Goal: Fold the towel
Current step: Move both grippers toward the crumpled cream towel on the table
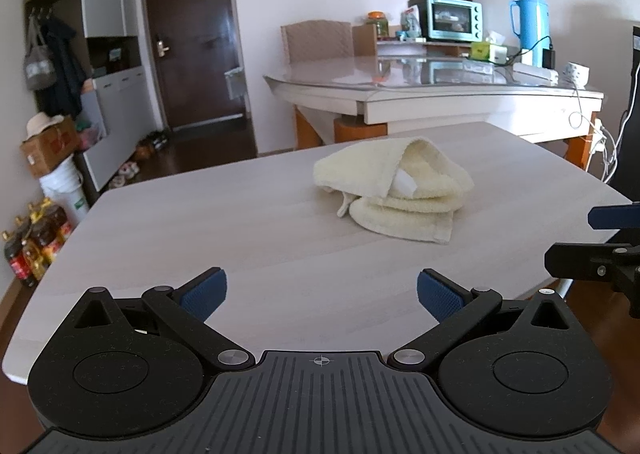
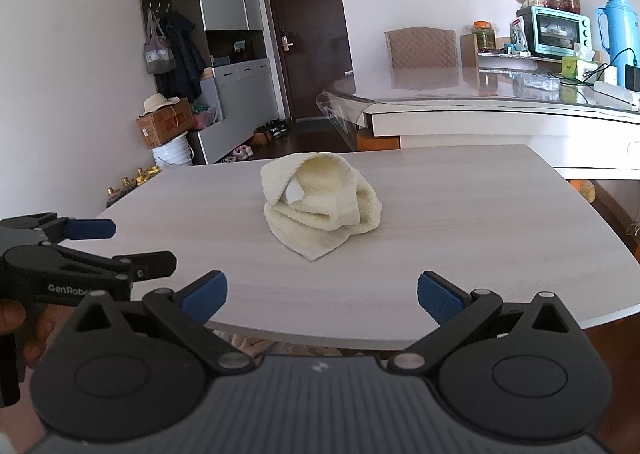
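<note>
Towel not yet folded, nothing gripped

The towel [image 1: 394, 189] is seen crumpled mid-table [image 1: 200, 238]; the left gripper [image 1: 322, 294] and right gripper [image 2: 322, 294] are held apart and short of it, so spreading and folding are judged outstanding

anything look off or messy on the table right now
Only the pale yellow terry towel: it lies bunched in a crumpled heap mid-way across the light wood-grain table, layers overlapping unevenly, a white label poking out. Nothing looks spilled or damaged.
</note>
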`<state>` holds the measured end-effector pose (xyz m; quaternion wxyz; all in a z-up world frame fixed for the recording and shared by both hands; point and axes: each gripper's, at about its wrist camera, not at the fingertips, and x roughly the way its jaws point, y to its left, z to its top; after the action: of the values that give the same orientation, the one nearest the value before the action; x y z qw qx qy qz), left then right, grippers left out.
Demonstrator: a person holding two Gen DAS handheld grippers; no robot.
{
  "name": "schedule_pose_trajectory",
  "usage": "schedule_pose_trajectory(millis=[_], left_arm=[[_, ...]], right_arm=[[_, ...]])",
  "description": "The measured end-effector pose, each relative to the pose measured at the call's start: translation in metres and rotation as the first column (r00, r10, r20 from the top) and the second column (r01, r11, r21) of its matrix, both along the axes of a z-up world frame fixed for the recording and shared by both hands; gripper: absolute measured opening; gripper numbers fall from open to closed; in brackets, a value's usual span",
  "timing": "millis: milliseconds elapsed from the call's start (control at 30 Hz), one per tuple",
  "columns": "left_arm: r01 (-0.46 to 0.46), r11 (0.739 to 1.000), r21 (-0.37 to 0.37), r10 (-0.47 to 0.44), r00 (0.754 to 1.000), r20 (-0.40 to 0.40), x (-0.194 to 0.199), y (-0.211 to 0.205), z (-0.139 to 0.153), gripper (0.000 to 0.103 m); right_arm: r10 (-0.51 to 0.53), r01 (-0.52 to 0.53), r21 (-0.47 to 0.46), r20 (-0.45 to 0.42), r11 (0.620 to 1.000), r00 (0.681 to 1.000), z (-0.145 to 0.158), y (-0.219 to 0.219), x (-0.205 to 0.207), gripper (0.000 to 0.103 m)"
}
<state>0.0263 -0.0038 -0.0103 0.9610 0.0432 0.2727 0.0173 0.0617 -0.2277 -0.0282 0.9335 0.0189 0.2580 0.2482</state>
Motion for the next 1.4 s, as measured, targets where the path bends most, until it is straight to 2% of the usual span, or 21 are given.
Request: schedule_pose_trajectory(millis=[700,1400], left_arm=[[-0.008,0.999,-0.035,0.007,1.0,-0.027,0.032,0.021,-0.008,0.103],[0.014,0.999,-0.042,-0.016,0.999,-0.043,0.069,0.023,-0.017,0.103]], right_arm=[[0.004,-0.004,-0.026,-0.025,1.0,1.0,-0.004,0.017,0.042,0.103],[-0.01,0.009,-0.028,-0.05,1.0,0.999,-0.01,0.019,0.077,0.103]])
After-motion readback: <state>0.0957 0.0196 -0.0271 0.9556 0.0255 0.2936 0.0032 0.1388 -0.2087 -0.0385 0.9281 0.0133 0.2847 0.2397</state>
